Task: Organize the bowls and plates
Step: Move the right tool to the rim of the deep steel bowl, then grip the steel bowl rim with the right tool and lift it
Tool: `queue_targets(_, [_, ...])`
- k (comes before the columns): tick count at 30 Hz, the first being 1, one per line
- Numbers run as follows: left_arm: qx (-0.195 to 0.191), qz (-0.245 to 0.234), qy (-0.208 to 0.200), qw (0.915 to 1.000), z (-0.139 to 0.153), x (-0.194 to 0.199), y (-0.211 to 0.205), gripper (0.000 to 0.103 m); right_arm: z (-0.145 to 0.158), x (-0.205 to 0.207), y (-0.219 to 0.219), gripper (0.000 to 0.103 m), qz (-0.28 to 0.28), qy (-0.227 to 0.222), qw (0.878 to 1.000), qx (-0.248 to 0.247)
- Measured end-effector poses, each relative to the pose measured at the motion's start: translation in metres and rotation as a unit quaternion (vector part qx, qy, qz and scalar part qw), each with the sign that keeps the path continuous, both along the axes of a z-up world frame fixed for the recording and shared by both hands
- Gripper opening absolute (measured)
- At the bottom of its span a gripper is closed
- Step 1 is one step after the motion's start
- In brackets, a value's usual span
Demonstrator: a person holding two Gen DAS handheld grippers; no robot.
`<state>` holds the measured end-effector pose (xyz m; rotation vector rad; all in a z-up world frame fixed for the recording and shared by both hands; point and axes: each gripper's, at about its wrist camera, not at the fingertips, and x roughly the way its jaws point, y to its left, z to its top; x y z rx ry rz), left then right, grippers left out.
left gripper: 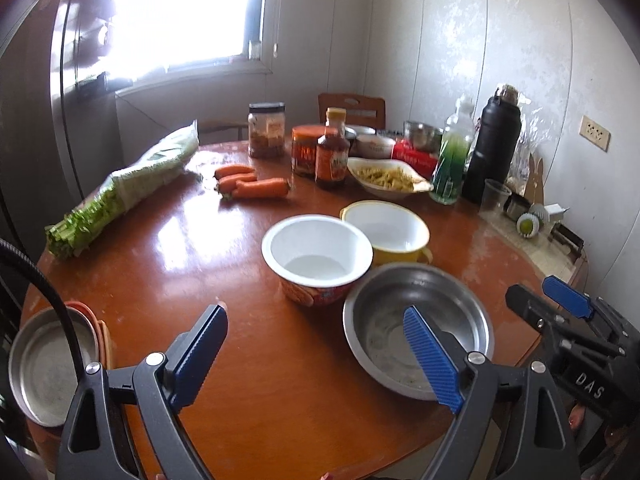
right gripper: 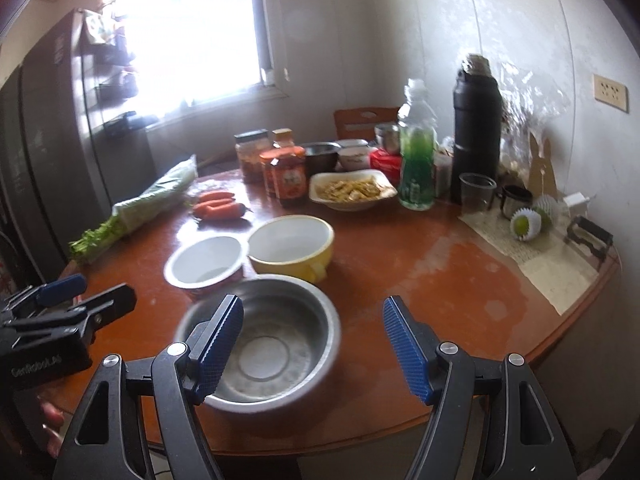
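Both tools are spread wide and hold nothing: the left tool (left gripper: 316, 356) and the right tool (right gripper: 312, 344) hang over the tabletop (left gripper: 224, 248). The steel bowl (right gripper: 264, 344) sits at the near edge, with the cup bowl (right gripper: 206, 264) at its 11 o'clock and the yellow bowl (right gripper: 292, 248) at 12. A steel plate (left gripper: 44, 368) lies far off at the steel bowl's 9 o'clock.

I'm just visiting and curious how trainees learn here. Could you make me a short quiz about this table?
1. True or false: the steel bowl has food in it.
2. Which bowl stands nearest the carrots? A) steel bowl B) yellow bowl C) paper bowl
3. Fill in: the left gripper and right gripper are both ____ and hold nothing.

Key: 1 false; 2 C; 3 open.
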<state>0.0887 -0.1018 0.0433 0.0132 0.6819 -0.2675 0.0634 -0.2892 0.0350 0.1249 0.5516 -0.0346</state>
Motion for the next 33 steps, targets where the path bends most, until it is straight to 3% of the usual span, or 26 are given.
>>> queue_targets(12, [0.01, -0.021, 0.056, 0.9982, -0.038, 0.022, -0.023, 0.09, -0.039, 0.025, -0.015, 0.074, 0.004, 0.047, 0.999, 0.019])
queue_targets(24, [0.013, -0.017, 0.087, 0.996, -0.061, 0.04, -0.035, 0.09, -0.057, 0.041, -0.018, 0.073, 0.009, 0.059, 0.998, 0.016])
queue_targets(33, [0.011, -0.027, 0.094, 0.9952, -0.068, 0.047, -0.04, 0.09, -0.06, 0.049, -0.007, 0.042, 0.032, 0.061, 0.998, 0.015])
